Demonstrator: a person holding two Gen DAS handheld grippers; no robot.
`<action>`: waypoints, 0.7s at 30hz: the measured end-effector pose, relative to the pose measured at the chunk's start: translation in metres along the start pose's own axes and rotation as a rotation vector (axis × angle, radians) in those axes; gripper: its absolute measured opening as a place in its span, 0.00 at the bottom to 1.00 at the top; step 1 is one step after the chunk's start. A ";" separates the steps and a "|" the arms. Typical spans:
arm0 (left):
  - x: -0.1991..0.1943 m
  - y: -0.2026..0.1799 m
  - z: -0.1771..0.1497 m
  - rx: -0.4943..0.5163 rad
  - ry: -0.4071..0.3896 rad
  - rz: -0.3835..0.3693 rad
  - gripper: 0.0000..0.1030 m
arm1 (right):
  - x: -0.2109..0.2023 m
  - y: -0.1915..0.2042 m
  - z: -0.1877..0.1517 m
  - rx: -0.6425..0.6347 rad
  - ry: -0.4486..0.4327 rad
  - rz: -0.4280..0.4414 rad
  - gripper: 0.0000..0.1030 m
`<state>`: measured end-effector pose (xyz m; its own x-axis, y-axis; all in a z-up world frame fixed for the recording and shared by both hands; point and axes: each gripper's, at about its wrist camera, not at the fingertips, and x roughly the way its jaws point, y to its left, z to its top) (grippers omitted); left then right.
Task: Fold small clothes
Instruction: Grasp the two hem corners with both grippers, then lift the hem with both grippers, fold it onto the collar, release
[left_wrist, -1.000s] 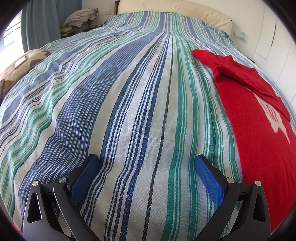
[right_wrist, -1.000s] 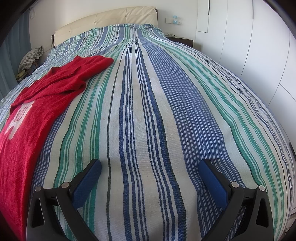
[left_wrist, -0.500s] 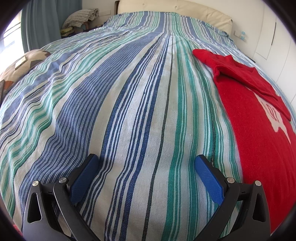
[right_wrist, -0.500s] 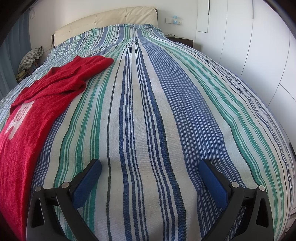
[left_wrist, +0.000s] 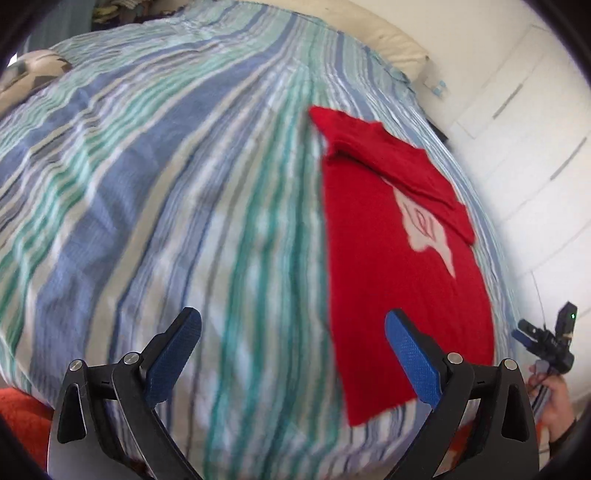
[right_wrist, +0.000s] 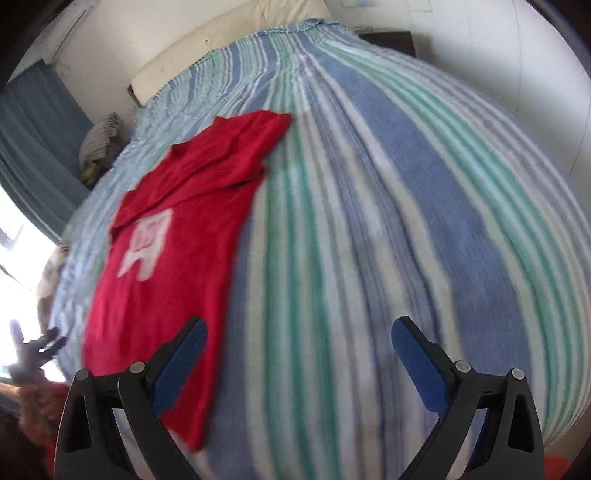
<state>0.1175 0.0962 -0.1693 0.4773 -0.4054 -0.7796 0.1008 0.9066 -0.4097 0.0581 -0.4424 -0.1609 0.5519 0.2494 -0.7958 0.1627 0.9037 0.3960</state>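
Shirt (left_wrist: 402, 280) lying flat on bed (left_wrist: 147, 221), between both grippers. Left gripper (left_wrist: 293, 354) hovering wide, empty; shirt's hem ahead-right. Right gripper (right_wrist: 299, 363) hovering wide, empty; hem ahead-left. Advice: approaching low, pinching hem corners squarely, lifting evenly.

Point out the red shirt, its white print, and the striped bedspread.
red shirt (left_wrist: 388, 295): left wrist view, plain lower body of the shirt.
white print (right_wrist: 147, 240): right wrist view, middle of the print.
striped bedspread (right_wrist: 406, 203): right wrist view, bare blue stripe right of the shirt.
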 end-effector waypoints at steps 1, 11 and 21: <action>0.005 -0.008 -0.006 0.018 0.037 -0.027 0.89 | 0.001 0.008 -0.011 0.021 0.043 0.076 0.91; 0.050 -0.054 -0.043 0.158 0.259 -0.034 0.06 | 0.048 0.054 -0.078 0.044 0.245 0.191 0.45; 0.008 -0.054 0.006 0.012 0.128 -0.177 0.03 | 0.015 0.057 -0.032 0.098 0.078 0.284 0.05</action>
<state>0.1214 0.0451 -0.1504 0.3365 -0.5696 -0.7499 0.1837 0.8207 -0.5410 0.0496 -0.3759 -0.1653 0.5225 0.5165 -0.6784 0.0915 0.7570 0.6469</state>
